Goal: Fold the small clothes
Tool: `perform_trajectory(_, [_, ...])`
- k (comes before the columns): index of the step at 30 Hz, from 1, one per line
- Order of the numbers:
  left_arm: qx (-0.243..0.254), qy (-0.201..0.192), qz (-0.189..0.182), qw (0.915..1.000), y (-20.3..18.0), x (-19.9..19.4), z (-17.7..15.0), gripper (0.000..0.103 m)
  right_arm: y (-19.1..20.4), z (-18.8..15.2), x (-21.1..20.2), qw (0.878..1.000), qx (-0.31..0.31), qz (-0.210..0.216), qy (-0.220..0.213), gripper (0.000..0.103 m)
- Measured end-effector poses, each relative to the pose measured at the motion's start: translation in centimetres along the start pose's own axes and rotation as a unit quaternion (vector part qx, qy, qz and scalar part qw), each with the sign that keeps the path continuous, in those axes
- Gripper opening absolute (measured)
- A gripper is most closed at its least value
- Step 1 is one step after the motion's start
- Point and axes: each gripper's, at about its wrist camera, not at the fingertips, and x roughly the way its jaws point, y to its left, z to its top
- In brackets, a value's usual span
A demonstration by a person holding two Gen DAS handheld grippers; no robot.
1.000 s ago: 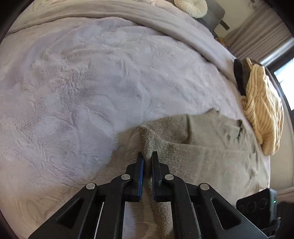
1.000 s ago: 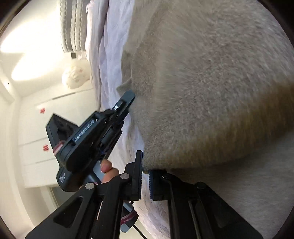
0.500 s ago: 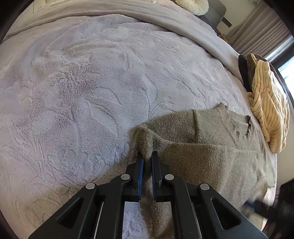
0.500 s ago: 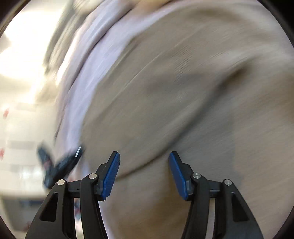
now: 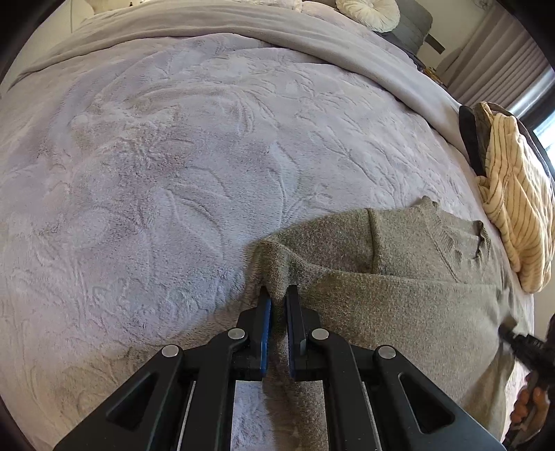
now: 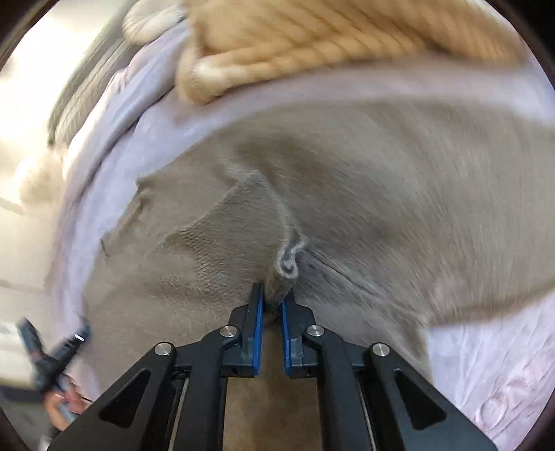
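Note:
A grey-green knit sweater lies partly folded on a pale plush blanket. My left gripper is shut on the sweater's folded left corner, which rises in a small peak between the pads. In the right wrist view the sweater is blurred by motion. My right gripper has its jaws closing on a bunched pinch of the knit edge, and the pads press on it. The right gripper's tip shows at the right edge of the left wrist view. The left gripper is a blur at lower left.
A yellow striped garment lies heaped on a dark garment at the blanket's right edge, just beyond the sweater. It appears close above the sweater as the yellow garment. A round cushion and curtains are far back.
The right gripper let go of the sweater's hem, opened wide, swung across the sweater and shut on a pinch of its edge. The left gripper kept its hold and barely moved.

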Motion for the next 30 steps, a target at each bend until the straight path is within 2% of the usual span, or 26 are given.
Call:
perform_trajectory(1, [-0.001, -0.002, 0.006, 1.0000, 0.0, -0.3, 0.0, 0.009, -0.5, -0.1, -0.5, 1.000, 0.008, 0.001, -0.001, 0.013])
perform_trajectory(3, [-0.005, -0.013, 0.029, 0.9995, 0.2, -1.5, 0.0, 0.009, -0.9, -0.5, -1.9, 1.000, 0.007, -0.021, -0.007, 0.014])
perform_trajectory(5, [0.004, -0.023, 0.047, 0.9986, 0.0, -3.0, -0.1, 0.009, -0.7, -0.8, -3.0, 1.000, -0.010, -0.023, -0.010, 0.014])
perform_trajectory(9, [0.048, -0.022, 0.021, 0.9984, -2.3, -5.8, -1.8, 0.009, 1.2, -1.1, -4.1, 0.997, -0.065, -0.015, -0.027, 0.014])
perform_trajectory(12, [0.074, -0.004, -0.013, 0.9972, -4.9, -5.9, -4.0, 0.009, 3.6, -0.7, -3.3, 0.994, -0.106, -0.014, -0.031, 0.014])
perform_trajectory(14, [0.089, 0.015, -0.003, 0.9959, -6.2, -4.5, -5.7, 0.009, 4.2, -0.6, -1.9, 0.992, -0.121, -0.019, -0.025, 0.014])
perform_trajectory(15, [0.099, 0.025, 0.023, 0.9945, -6.4, -3.5, -6.6, 0.009, 3.9, -0.7, -1.4, 0.992, -0.123, -0.028, -0.022, 0.014])
perform_trajectory(16, [0.104, 0.038, 0.052, 0.9925, -6.2, -2.3, -7.6, 0.009, 3.0, -0.8, -0.4, 0.991, -0.120, -0.051, -0.011, 0.014])
perform_trajectory(17, [0.101, 0.039, 0.057, 0.9925, -5.9, -1.8, -8.4, 0.009, 2.3, -0.8, 0.1, 0.993, -0.111, -0.050, -0.003, 0.014])
perform_trajectory(19, [0.086, 0.019, 0.036, 0.9954, -4.7, -2.1, -9.1, 0.009, 0.3, -1.0, -0.3, 0.997, -0.076, -0.013, 0.000, 0.014])
perform_trajectory(21, [0.061, 0.026, 0.019, 0.9976, -3.7, -2.5, -8.8, 0.009, -1.1, -1.3, -1.0, 0.998, -0.057, -0.016, 0.008, 0.014])
perform_trajectory(24, [0.039, 0.037, 0.012, 0.9985, -3.1, -2.9, -8.4, 0.009, -3.3, -2.0, -2.5, 1.000, -0.013, 0.019, 0.021, 0.015])
perform_trajectory(27, [0.051, 0.036, 0.034, 0.9974, -4.0, -3.7, -8.4, 0.009, -4.3, -2.7, -4.0, 0.999, 0.003, 0.032, 0.022, 0.028])
perform_trajectory(29, [0.055, 0.037, 0.041, 0.9970, -4.9, -4.3, -8.7, 0.009, -4.8, -3.4, -5.0, 0.999, 0.010, 0.037, 0.017, 0.048])
perform_trajectory(30, [0.055, 0.039, 0.039, 0.9970, -5.3, -4.5, -8.9, 0.009, -5.1, -3.7, -5.6, 0.999, 0.014, 0.037, 0.015, 0.050])
